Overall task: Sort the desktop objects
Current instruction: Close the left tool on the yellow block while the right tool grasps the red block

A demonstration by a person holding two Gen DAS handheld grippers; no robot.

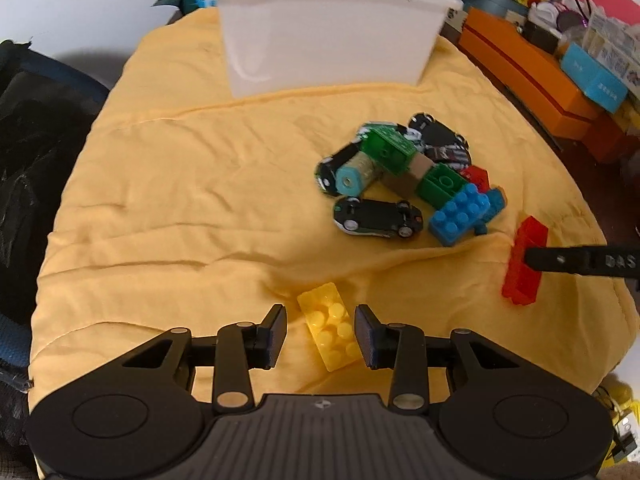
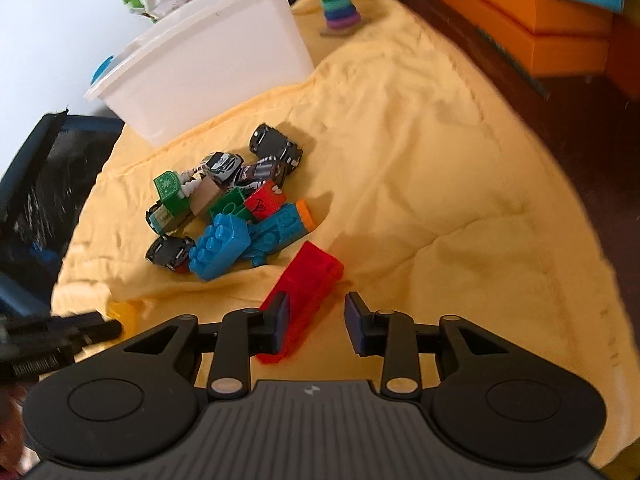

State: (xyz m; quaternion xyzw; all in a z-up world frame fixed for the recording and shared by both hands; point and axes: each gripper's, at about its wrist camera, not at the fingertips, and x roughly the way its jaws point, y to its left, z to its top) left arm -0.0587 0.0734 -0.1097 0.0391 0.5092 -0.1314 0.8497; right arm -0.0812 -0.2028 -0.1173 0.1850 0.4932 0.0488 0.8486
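Observation:
A yellow brick (image 1: pixel 330 326) lies on the yellow cloth (image 1: pixel 180 200) between the open fingers of my left gripper (image 1: pixel 321 330). A red brick (image 2: pixel 308 284) lies by my open right gripper (image 2: pixel 316 320), its near end against the left finger; it also shows in the left wrist view (image 1: pixel 524 260). A pile of toy cars and bricks (image 1: pixel 408 176) sits mid-cloth, with a blue brick (image 2: pixel 218 246) at its near side. A white bin (image 1: pixel 328 36) stands at the back.
A rainbow stacking toy (image 2: pixel 338 4) stands at the far end of the cloth. Orange boxes (image 2: pixel 520 32) lie along the right. A dark bag (image 1: pixel 36 152) sits at the left edge. Clutter lies behind the bin.

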